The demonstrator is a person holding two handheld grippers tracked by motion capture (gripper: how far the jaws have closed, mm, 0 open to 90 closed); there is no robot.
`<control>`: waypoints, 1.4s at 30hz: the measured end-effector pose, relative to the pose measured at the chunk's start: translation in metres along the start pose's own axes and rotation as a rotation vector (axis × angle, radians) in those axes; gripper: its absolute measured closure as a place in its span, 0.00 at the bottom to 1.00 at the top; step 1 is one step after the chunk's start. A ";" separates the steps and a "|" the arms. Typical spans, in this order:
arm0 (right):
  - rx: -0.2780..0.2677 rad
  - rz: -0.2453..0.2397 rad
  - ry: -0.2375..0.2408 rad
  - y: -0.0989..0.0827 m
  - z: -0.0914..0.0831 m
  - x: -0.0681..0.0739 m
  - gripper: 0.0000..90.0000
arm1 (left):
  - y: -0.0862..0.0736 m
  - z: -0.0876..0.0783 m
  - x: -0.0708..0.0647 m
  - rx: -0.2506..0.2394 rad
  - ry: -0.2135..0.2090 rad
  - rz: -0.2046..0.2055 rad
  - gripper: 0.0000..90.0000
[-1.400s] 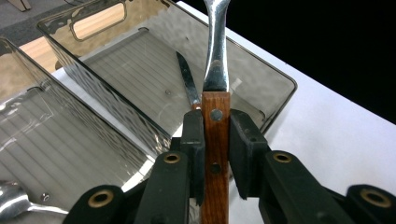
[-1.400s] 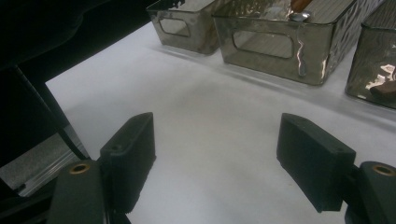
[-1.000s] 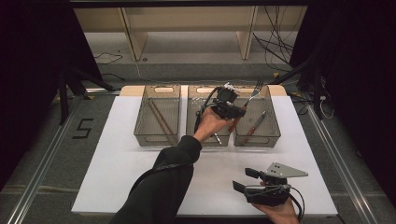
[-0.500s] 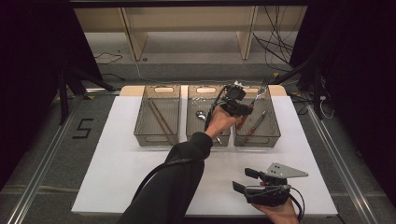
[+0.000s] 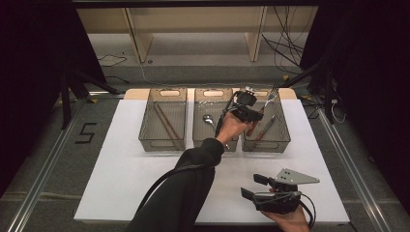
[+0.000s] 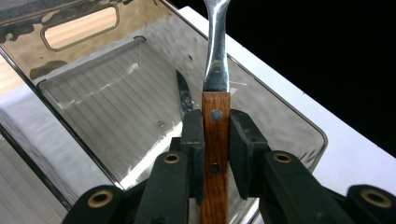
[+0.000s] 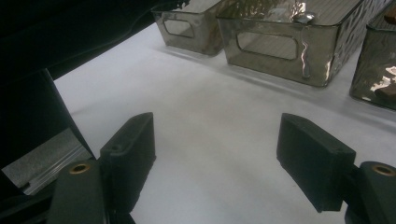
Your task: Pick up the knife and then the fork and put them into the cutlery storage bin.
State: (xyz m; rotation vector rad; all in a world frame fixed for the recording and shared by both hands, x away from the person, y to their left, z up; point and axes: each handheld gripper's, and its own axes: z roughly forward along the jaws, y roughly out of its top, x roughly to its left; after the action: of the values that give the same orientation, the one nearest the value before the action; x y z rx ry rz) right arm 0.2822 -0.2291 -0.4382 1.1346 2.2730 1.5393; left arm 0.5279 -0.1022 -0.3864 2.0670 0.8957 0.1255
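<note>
- The left gripper (image 5: 252, 112) has shifted to the right since a second ago: it hung over the middle bin (image 5: 212, 118) then, and now it hangs above the right bin (image 5: 267, 126), a little lower than before.
- Its jaws are closed narrowly on the wooden handle of a fork (image 6: 215, 116); the left gripper view shows both pads pressed flat against the handle, with the steel neck rising straight up between them.
- In the high view the fork (image 5: 267, 101) slants up and to the right from the gripper, its tines over the far rim of the right bin.
- A knife (image 6: 185, 97) lies on the floor of that bin, just behind the held handle in the left gripper view.
- The grip looks the same as in both earlier pictures: fork clamped, jaws no wider or tighter.
- The right gripper (image 5: 261, 188) has stayed put at the near right edge of the white table (image 5: 121, 179), with its jaws spread wide and nothing between them; the right gripper view shows bare table between the pads.
- A spoon (image 5: 209, 119) lies in the middle bin and chopsticks (image 5: 167, 125) in the left bin (image 5: 163, 121), both unmoved.
</note>
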 end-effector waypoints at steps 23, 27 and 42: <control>0.006 0.002 -0.006 -0.001 0.002 -0.001 0.32 | -0.001 -0.031 0.003 0.026 -0.065 -0.010 0.35; 0.005 0.003 -0.009 -0.001 0.002 -0.001 0.32 | -0.008 -0.049 0.008 -0.003 -0.085 0.000 0.31; 0.000 0.005 -0.022 -0.001 0.001 -0.002 0.32 | -0.067 -0.123 0.028 -0.077 -0.086 0.031 0.21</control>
State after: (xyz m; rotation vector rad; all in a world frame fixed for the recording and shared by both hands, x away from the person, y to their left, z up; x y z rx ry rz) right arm 0.2841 -0.2299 -0.4399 1.1529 2.2571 1.5214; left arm 0.4633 0.0236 -0.3654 1.9998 0.7945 0.0858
